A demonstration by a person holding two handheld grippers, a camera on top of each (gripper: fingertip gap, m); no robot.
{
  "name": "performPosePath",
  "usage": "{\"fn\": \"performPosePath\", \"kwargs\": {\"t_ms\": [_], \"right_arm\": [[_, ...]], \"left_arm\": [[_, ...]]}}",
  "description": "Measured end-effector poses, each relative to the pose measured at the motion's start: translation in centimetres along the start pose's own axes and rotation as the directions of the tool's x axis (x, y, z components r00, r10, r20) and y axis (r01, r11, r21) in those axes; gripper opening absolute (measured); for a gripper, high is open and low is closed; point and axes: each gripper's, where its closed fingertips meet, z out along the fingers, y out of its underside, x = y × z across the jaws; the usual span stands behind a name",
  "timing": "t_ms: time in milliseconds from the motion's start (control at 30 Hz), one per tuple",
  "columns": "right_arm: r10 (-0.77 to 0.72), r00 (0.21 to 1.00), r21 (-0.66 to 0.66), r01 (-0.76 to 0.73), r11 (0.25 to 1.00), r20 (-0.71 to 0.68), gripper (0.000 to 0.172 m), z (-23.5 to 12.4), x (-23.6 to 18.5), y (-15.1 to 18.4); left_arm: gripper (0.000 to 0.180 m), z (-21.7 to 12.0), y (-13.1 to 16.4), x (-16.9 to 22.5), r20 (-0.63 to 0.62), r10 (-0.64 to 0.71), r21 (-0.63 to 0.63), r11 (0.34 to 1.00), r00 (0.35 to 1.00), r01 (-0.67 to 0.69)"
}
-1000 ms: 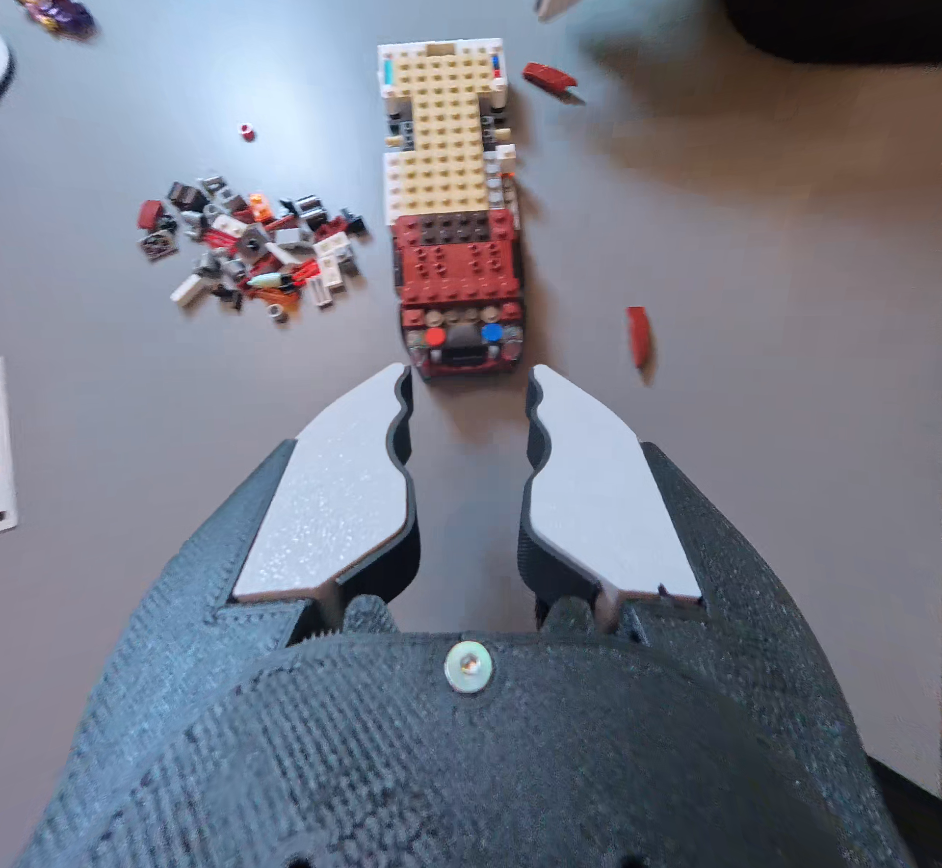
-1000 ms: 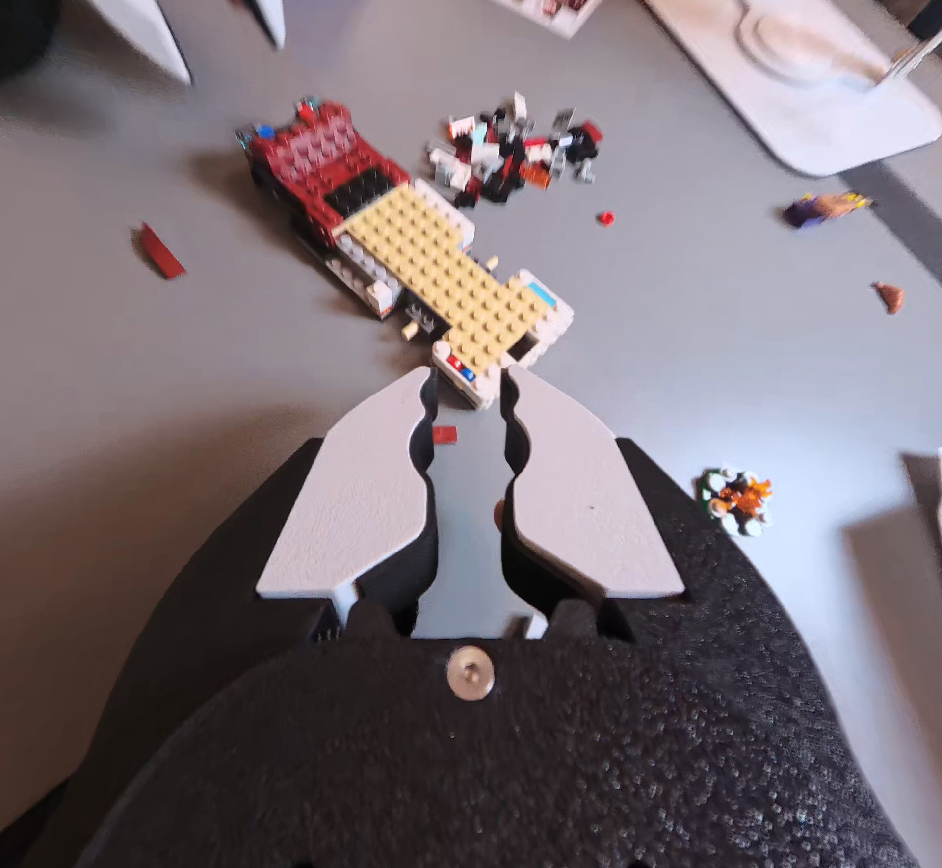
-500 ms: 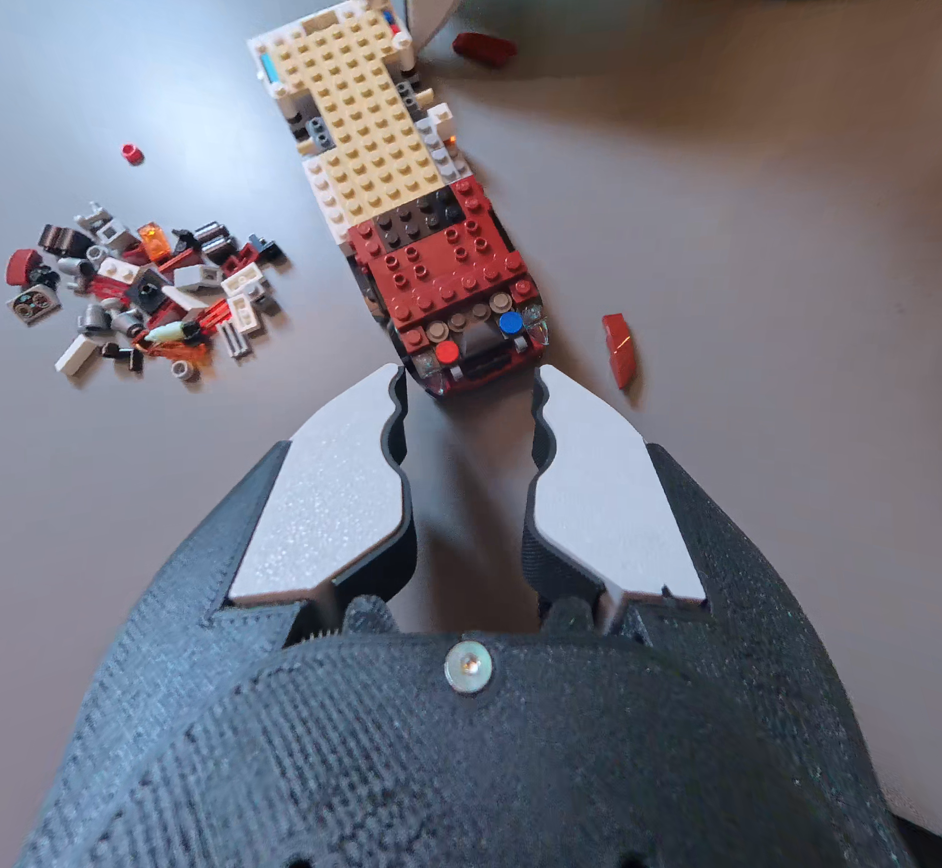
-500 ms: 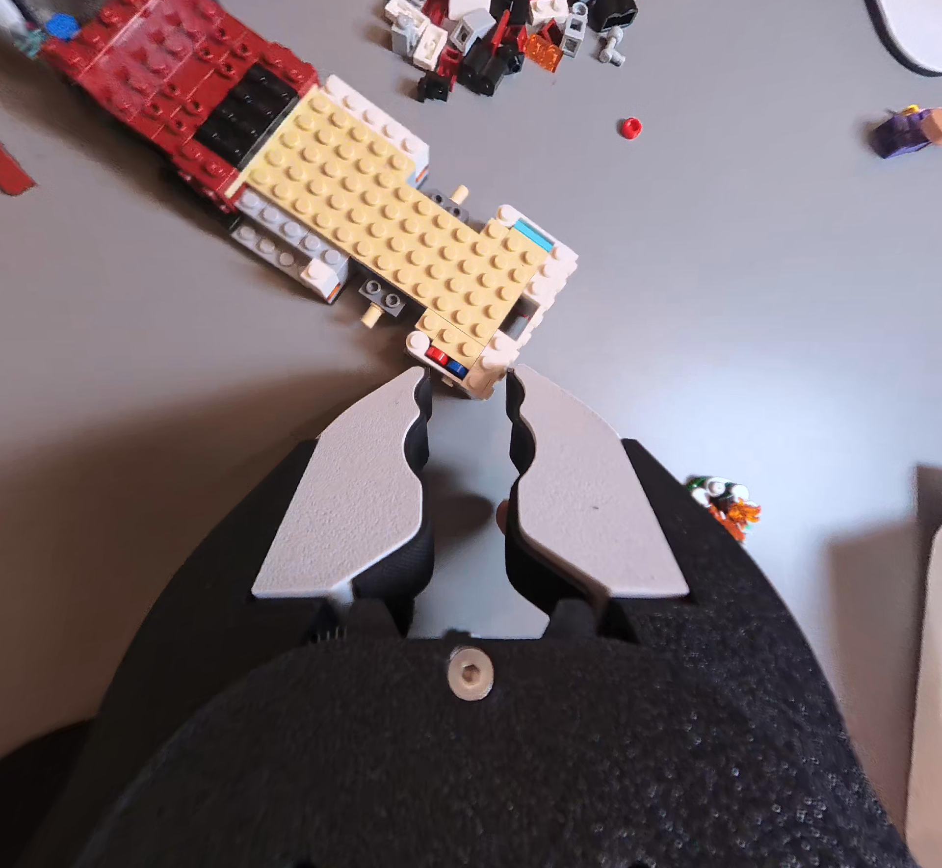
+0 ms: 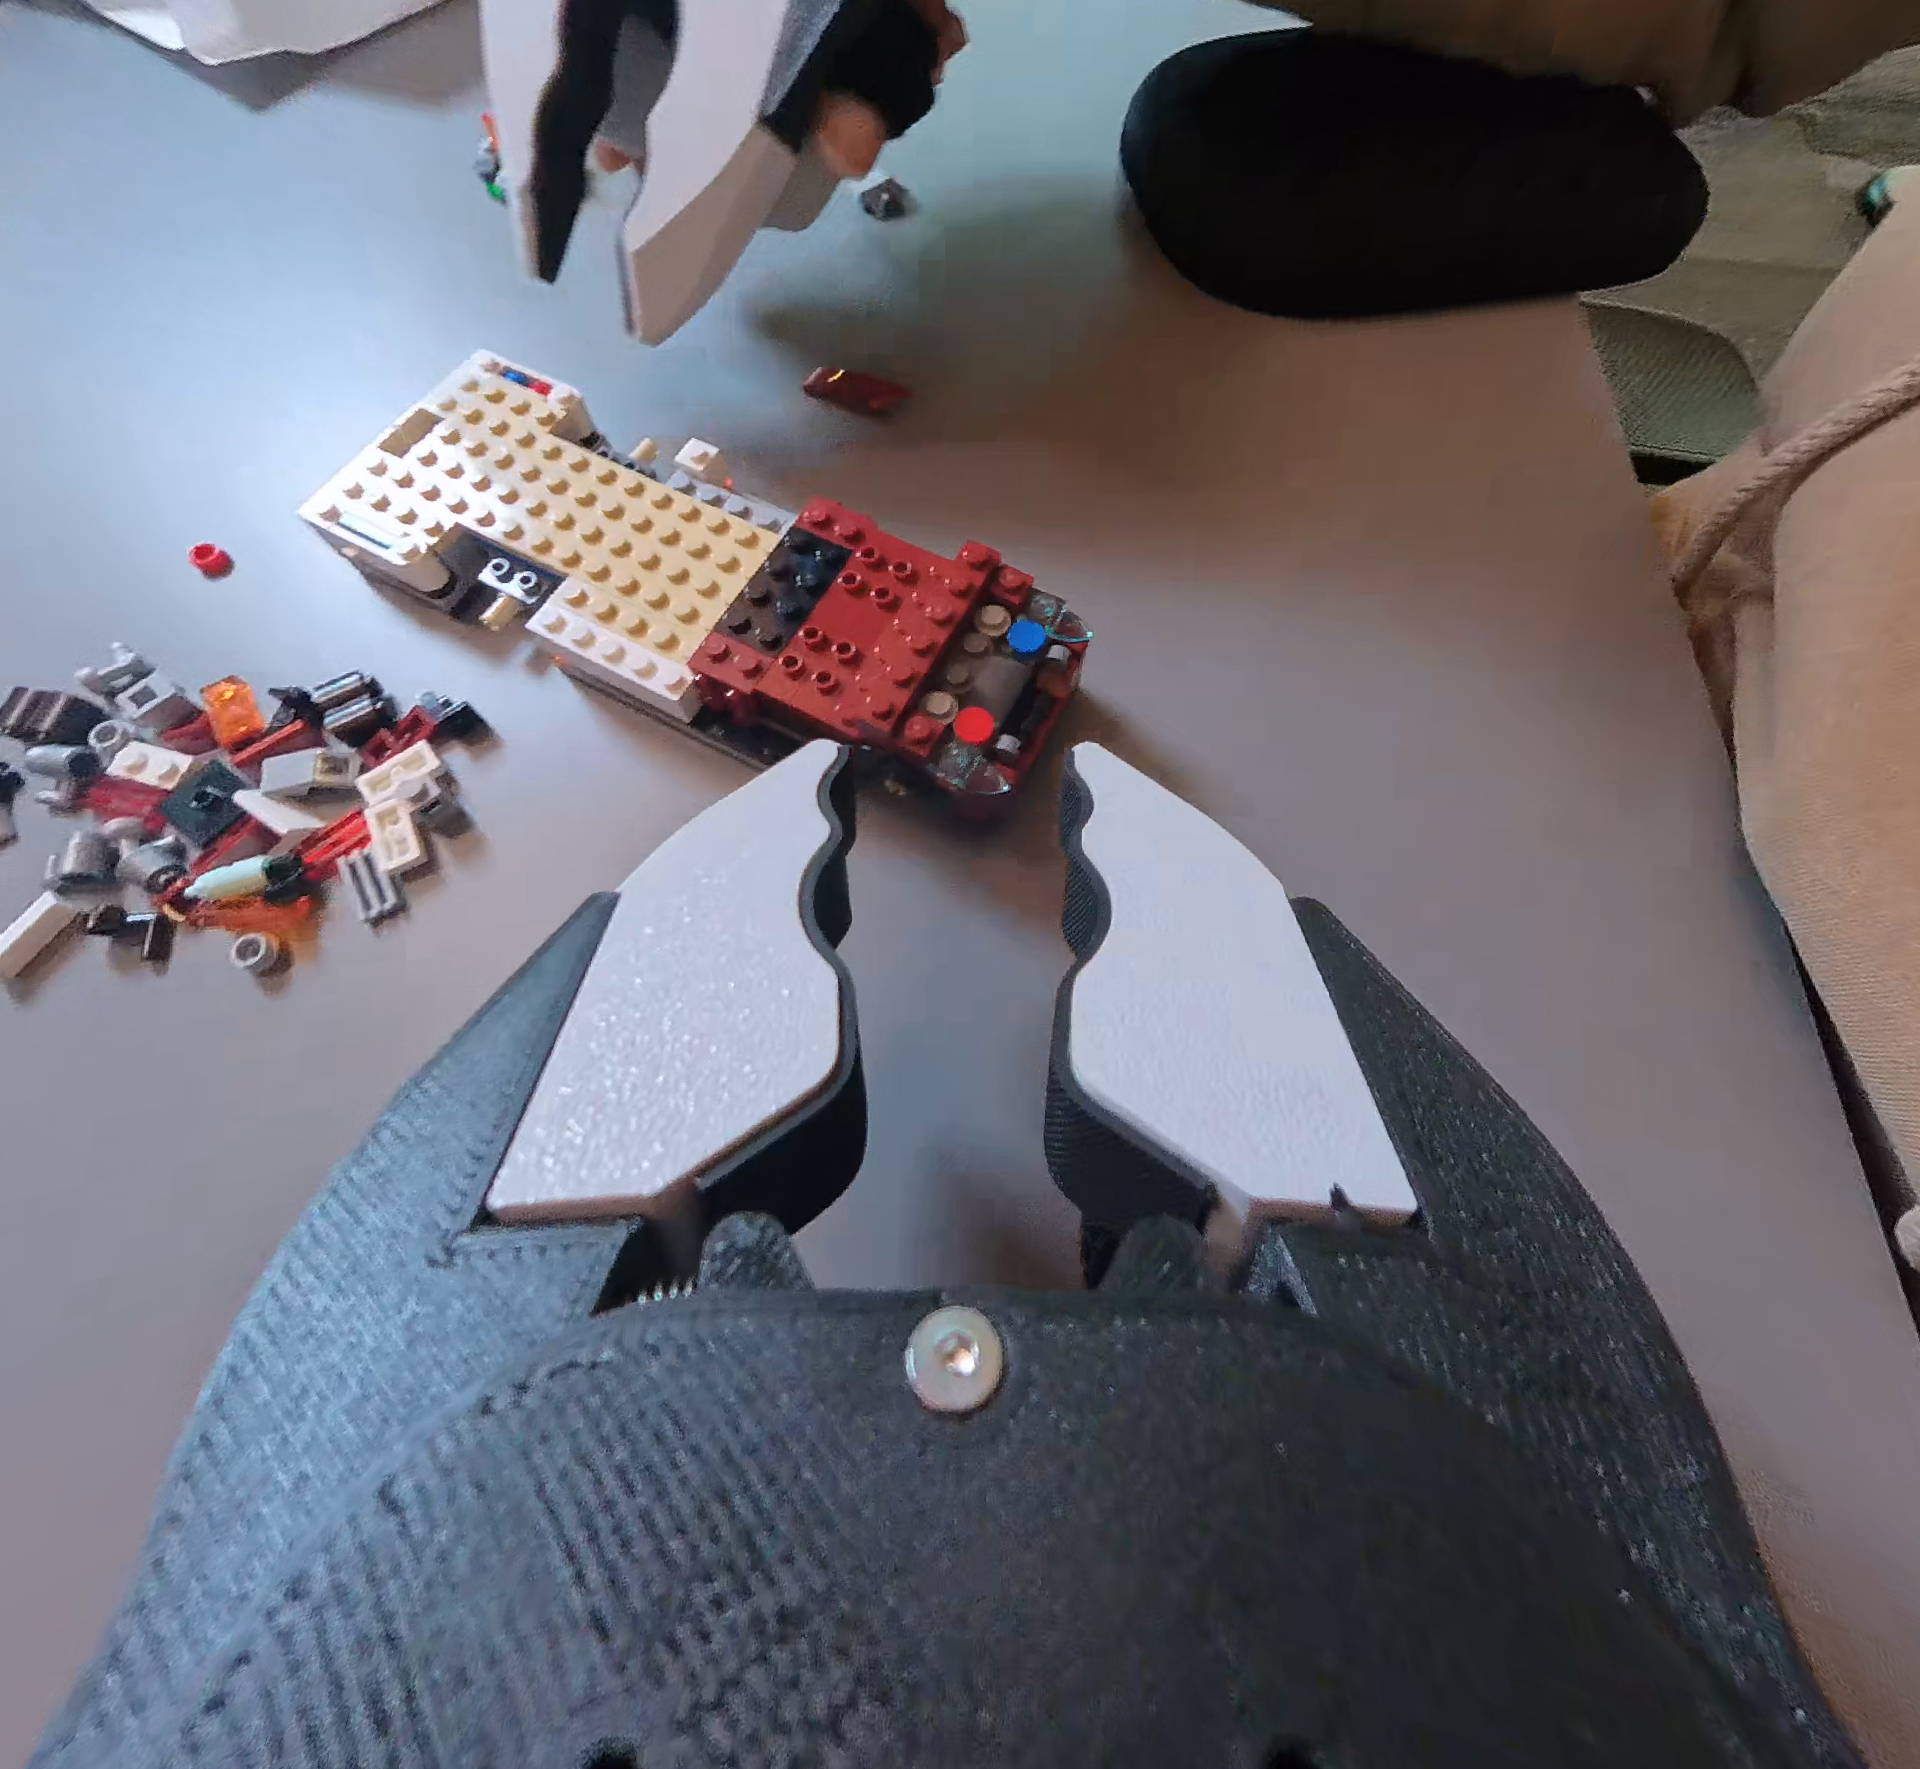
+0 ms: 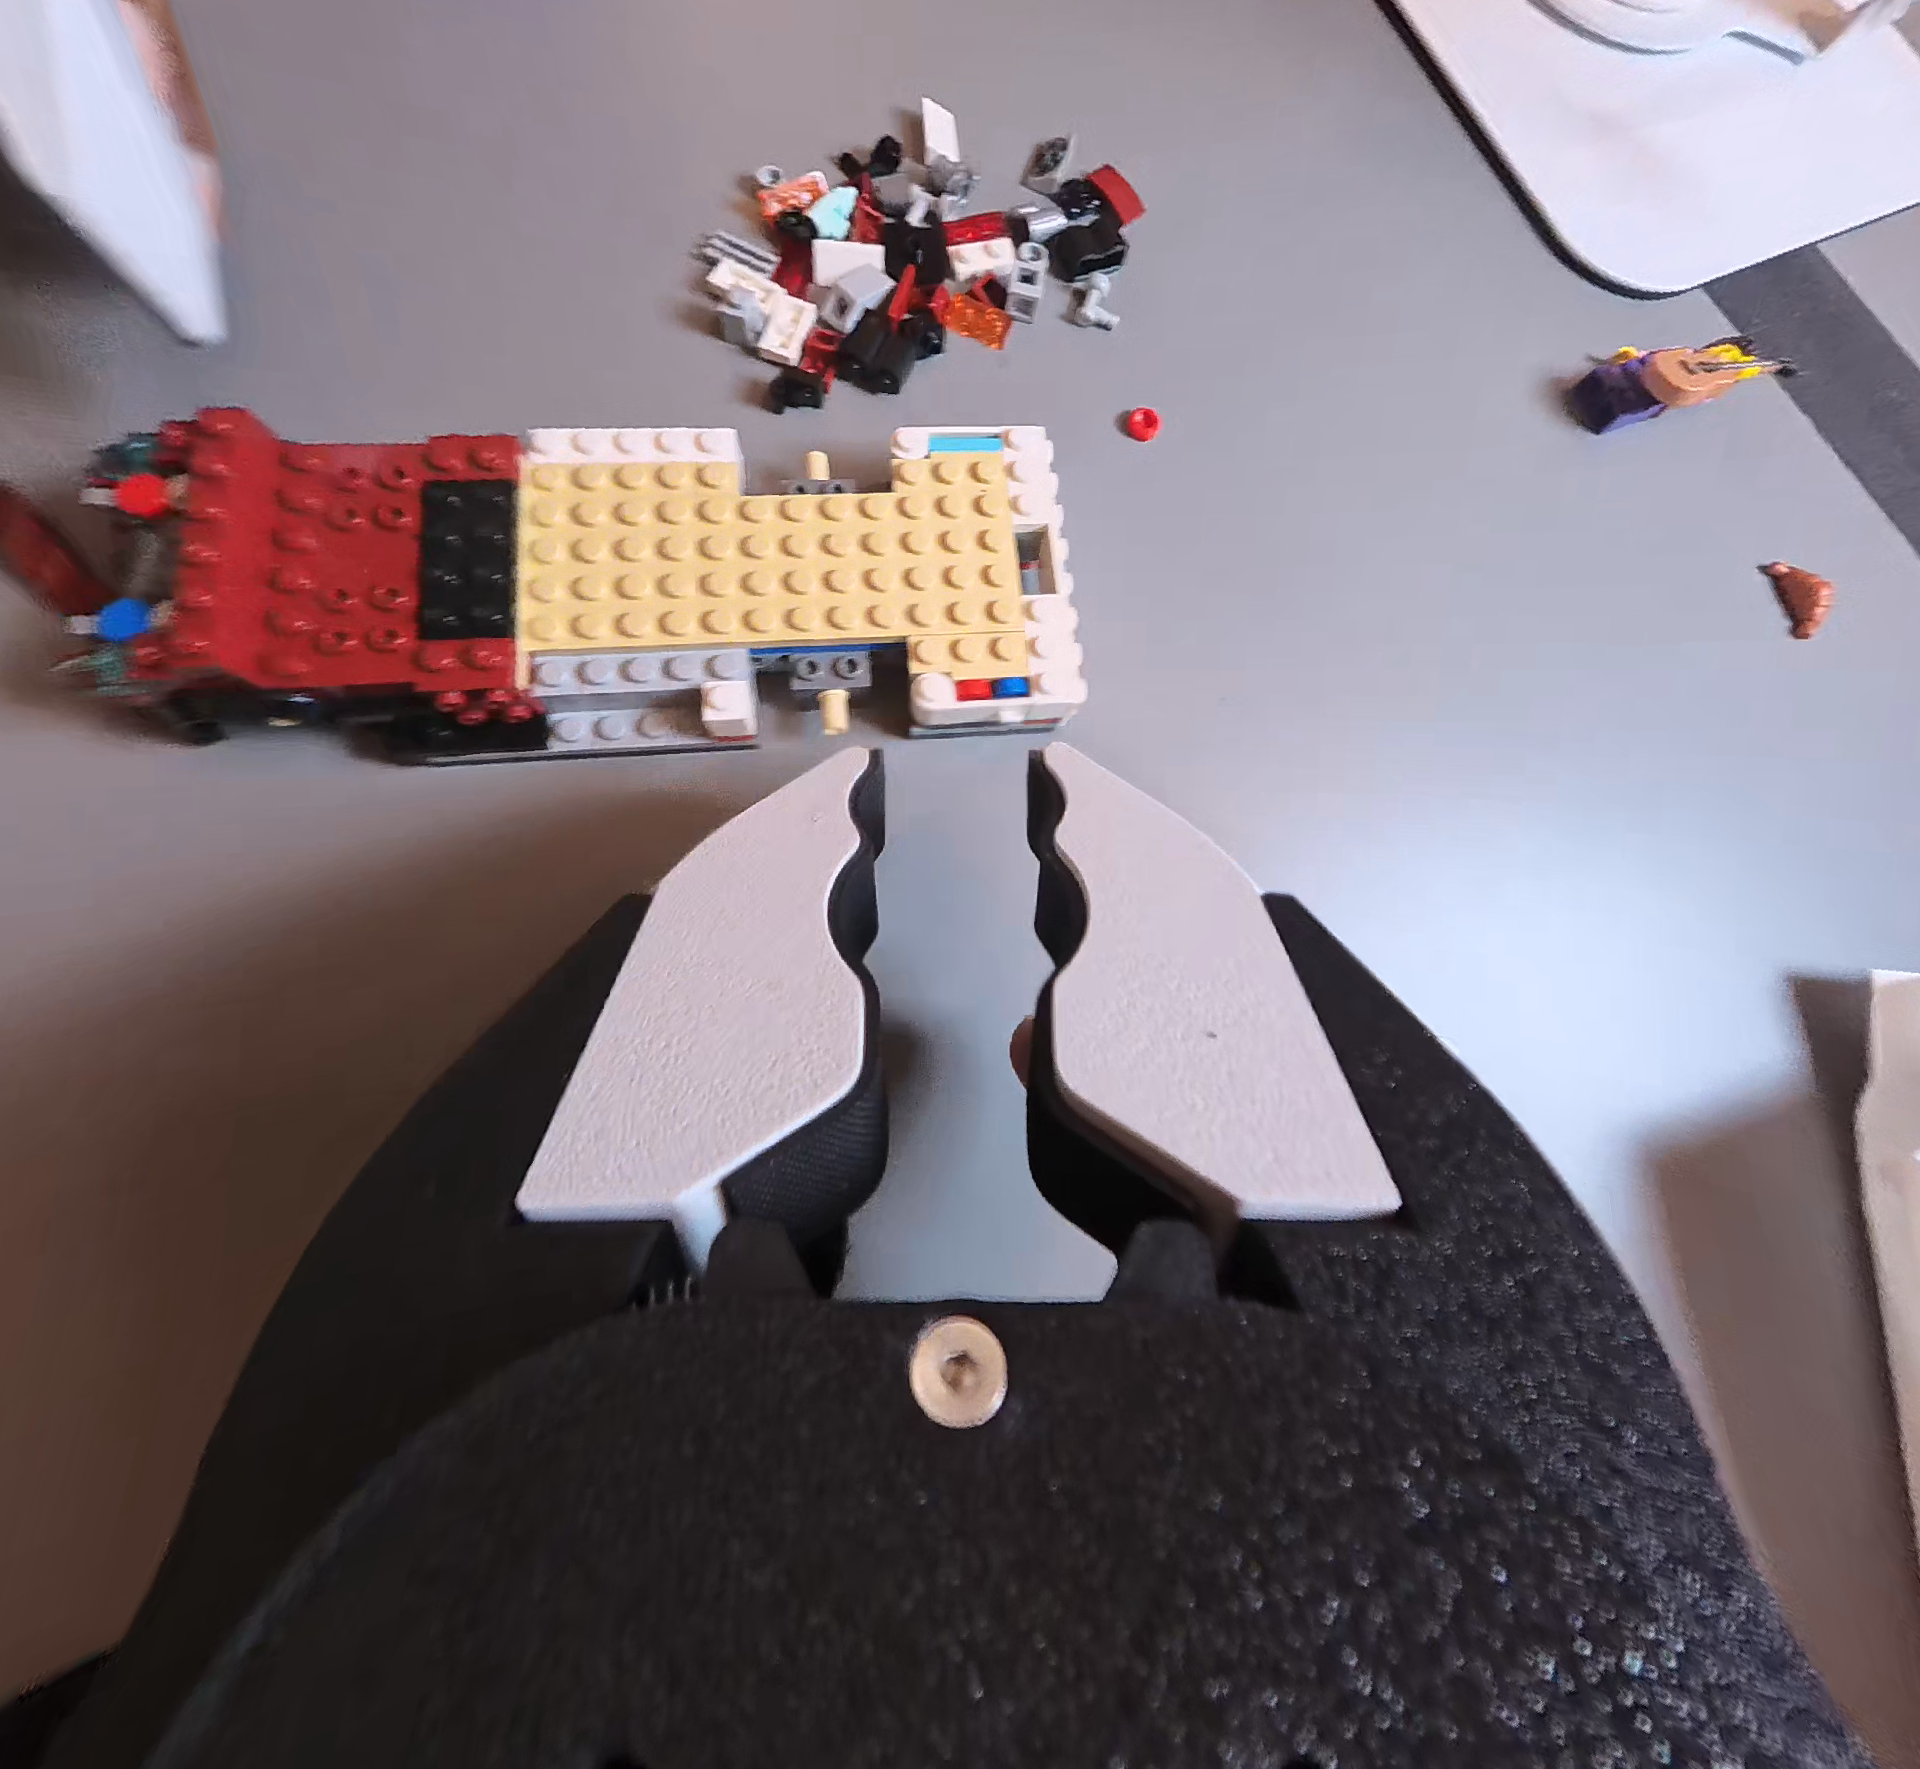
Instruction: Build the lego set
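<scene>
Left gripper (image 5: 954, 763) hangs low over the grey table (image 5: 1299, 680) with its two white fingers apart and nothing between them. Its fingertips sit just short of the dark red front end of a brick-built vehicle (image 5: 727, 566), whose corner with a red stud and a blue stud lies right ahead of the gap; whether the left fingertip touches the model's edge cannot be told.

Right gripper (image 6: 956, 763) is also parted, more narrowly, and grips nothing: bare table shows between its pads. It points at the long side of the same vehicle, near the white rear block with small red and blue tiles and a tan peg sticking out, close but apart from it. In the left wrist view this gripper shows raised above the tan rear end of the model.

The vehicle lies flat on the table: a dark red studded front, a black patch behind it, then a long tan plate edged in white and light grey.

Beyond it lies a heap of loose bricks (image 6: 925, 254) in black, white, grey, red and orange. A single red round stud (image 6: 1141, 421) sits by the rear corner. A dark red curved piece (image 5: 854, 389) lies on the far side in the left wrist view. A purple minifigure (image 6: 1662, 379) and a small brown piece (image 6: 1803, 592) lie off to the right, and a white stand base (image 6: 1662, 57) fills the far corner.
</scene>
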Motion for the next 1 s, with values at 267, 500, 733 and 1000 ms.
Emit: {"fn": "performPosePath", "kwargs": {"t_ms": [267,500,733,1000], "right_arm": [[0.016,0.970,-0.010,-0.014,1.000,0.243,0.035,-0.6,-5.7,-0.1],[0.012,0.948,0.009,-0.016,1.000,0.318,0.047,-1.3,-7.5,-1.0],[0.100,0.966,-0.032,-0.095,0.995,0.237,0.071,-1.8,-7.6,-1.1],[-0.016,0.990,-0.175,0.040,0.984,0.139,0.085,0.6,-10.3,0.1]], "left_arm": [[0.035,1.6,1.0,0.0,0.046,0.053,-0.077,0.996,0.998,-0.049],[0.031,3.3,-0.3,0.6,0.074,0.094,-0.053,0.994,0.993,-0.090],[0.029,2.6,-1.7,2.2,0.019,0.130,0.028,0.991,0.991,-0.131],[0.024,-0.3,-1.7,-1.3,0.142,0.064,0.085,0.993,0.988,-0.077]]}}
